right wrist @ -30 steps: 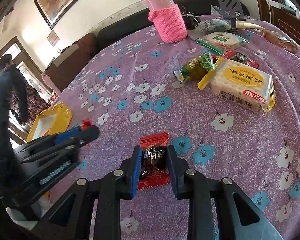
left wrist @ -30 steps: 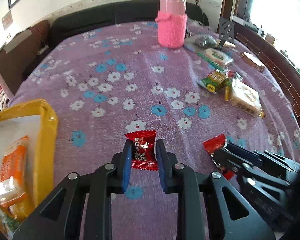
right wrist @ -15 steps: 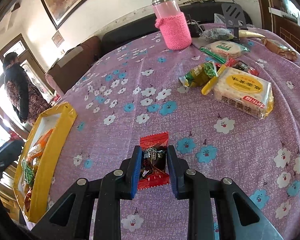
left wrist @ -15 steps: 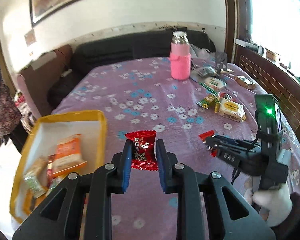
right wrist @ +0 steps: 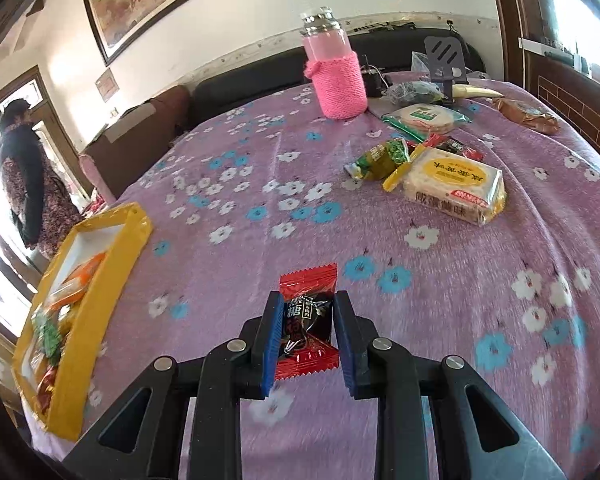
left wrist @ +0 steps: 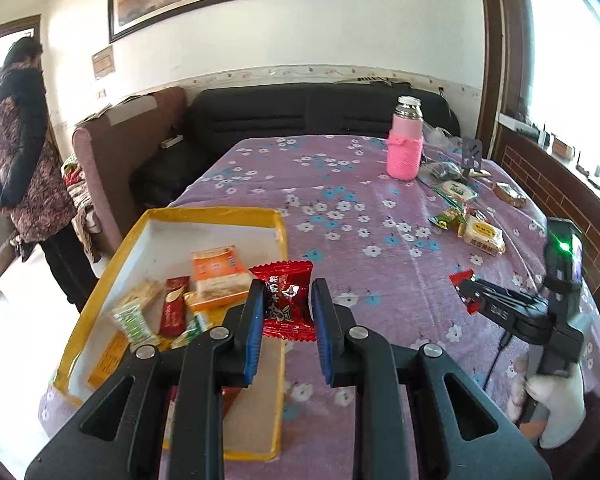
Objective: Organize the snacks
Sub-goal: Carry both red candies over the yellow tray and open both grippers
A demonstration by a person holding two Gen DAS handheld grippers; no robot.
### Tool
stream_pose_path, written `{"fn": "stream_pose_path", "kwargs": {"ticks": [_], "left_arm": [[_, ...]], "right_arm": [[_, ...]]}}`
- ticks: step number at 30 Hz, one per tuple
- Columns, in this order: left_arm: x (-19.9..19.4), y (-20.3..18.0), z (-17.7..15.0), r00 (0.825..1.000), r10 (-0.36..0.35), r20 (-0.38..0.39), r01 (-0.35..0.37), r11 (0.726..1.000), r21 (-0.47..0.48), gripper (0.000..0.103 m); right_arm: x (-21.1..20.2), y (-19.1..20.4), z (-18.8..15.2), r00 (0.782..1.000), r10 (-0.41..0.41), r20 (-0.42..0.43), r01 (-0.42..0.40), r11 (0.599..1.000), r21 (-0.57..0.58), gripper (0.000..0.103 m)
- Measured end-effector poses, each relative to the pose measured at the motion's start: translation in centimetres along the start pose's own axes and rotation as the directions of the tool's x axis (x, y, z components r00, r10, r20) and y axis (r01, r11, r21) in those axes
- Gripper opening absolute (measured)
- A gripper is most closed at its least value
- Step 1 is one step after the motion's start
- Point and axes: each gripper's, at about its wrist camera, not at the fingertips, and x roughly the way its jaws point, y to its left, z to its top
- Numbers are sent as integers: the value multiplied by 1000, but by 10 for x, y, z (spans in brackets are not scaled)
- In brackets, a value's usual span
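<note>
Tray [left wrist: 204,213] at nine o'clock holds several snacks; left gripper [left wrist: 286,312] and right gripper [right wrist: 306,332] each clamp a red candy [left wrist: 286,300]; more packets [right wrist: 452,184] wait at two o'clock.

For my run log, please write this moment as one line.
left gripper: shut on red candy, beside yellow tray | right gripper: shut on dark candy

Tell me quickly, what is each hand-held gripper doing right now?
Left hand-held gripper: closed on a red candy.
Right hand-held gripper: closed on a red-and-black candy.
</note>
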Motion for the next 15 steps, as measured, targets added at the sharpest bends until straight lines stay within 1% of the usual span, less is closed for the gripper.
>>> {"fn": "stream_pose_path", "kwargs": {"ticks": [6, 10, 15], "left_arm": [[-9, 20, -6, 1000, -9, 12, 10, 998, -57, 21], [-15, 32, -10, 1000, -8, 15, 9, 997, -78, 21], [-23, 46, -14, 1000, -17, 20, 20, 993, -112, 21]], "right_arm": [[-33, 19, -13, 999, 34, 22, -33, 999, -25, 26], [-53, 41, -16, 996, 70, 49, -67, 996, -60, 26], [-67, 68, -17, 992, 102, 68, -95, 990, -108, 26]]}}
